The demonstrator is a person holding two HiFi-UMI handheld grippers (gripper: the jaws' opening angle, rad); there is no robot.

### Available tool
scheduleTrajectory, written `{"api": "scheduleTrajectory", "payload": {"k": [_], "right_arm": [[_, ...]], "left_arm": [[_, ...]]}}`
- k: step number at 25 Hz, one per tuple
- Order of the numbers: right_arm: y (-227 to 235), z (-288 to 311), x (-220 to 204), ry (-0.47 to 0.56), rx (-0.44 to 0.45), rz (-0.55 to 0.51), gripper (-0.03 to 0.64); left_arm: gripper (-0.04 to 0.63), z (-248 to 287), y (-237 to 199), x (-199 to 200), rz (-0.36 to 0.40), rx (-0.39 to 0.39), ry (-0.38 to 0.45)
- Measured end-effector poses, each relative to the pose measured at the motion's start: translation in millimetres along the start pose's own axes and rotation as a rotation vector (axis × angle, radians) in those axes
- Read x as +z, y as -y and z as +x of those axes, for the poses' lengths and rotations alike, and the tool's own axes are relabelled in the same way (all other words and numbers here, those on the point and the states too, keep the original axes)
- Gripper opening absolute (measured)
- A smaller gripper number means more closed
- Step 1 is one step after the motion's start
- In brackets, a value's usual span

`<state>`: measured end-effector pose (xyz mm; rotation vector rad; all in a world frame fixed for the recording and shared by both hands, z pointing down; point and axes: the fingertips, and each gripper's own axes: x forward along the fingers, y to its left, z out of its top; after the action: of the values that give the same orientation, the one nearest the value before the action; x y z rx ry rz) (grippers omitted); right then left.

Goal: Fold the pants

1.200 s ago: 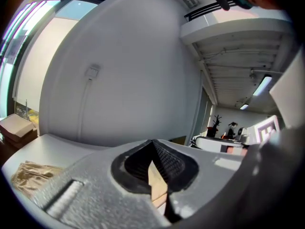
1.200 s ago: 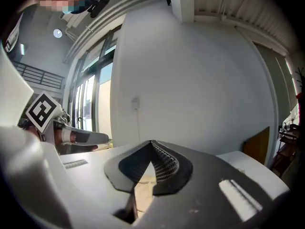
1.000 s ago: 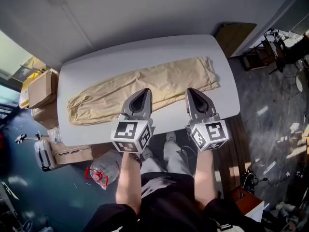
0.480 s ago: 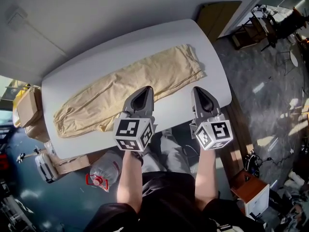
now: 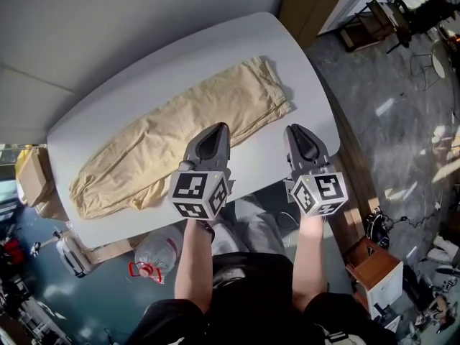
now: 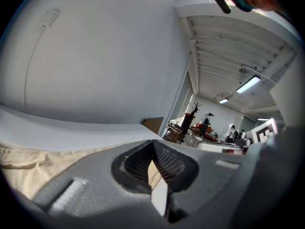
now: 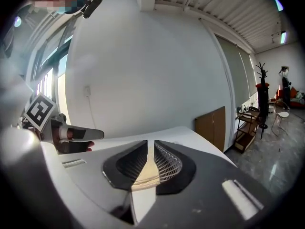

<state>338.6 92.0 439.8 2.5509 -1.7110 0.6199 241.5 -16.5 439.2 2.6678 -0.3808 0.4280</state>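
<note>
Two handheld grippers hang over the near side of a white table (image 5: 180, 56), neither one carrying anything. The left gripper (image 5: 218, 129) has its jaws drawn together at the tips with nothing between them. The right gripper (image 5: 294, 129) has just been opening its jaws, which now stand a narrow slit apart and also empty, with only cloth and tabletop showing through the gap.

The tan pants (image 5: 180, 139) lie flat and stretched out slantwise across the table, one end near the table's right corner and the other near its left edge. Which end is the waist cannot be told from here. In the head view the left gripper sits over the garment's near edge, the right over bare table just beside it.

The fabric looks thin, light and limp, wrinkled along its length, so it should lift easily but sag and slide on the smooth top. A sound hold would likely be a pinch on each corner of one end, or two spaced points along the near edge, keeping the cloth taut between the grippers as it is carried over.
</note>
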Motion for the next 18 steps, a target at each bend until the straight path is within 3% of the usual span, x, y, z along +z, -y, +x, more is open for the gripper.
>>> {"api": "scheduleTrajectory", "payload": {"k": [6, 12, 18], "right_arm": [[29, 25, -24, -0.078, 0.007, 0.006, 0.103], [54, 48, -44, -0.105, 0.004, 0.055, 0.175], [76, 74, -66, -0.185, -0.012, 0.04, 0.232]], "left_arm": [[0.003, 46, 5, -25, 0.034, -0.01, -0.076], [0.003, 81, 9, -41, 0.002, -0.035, -0.103], [0.003, 106, 6, -57, 0.001, -0.036, -0.143]]}}
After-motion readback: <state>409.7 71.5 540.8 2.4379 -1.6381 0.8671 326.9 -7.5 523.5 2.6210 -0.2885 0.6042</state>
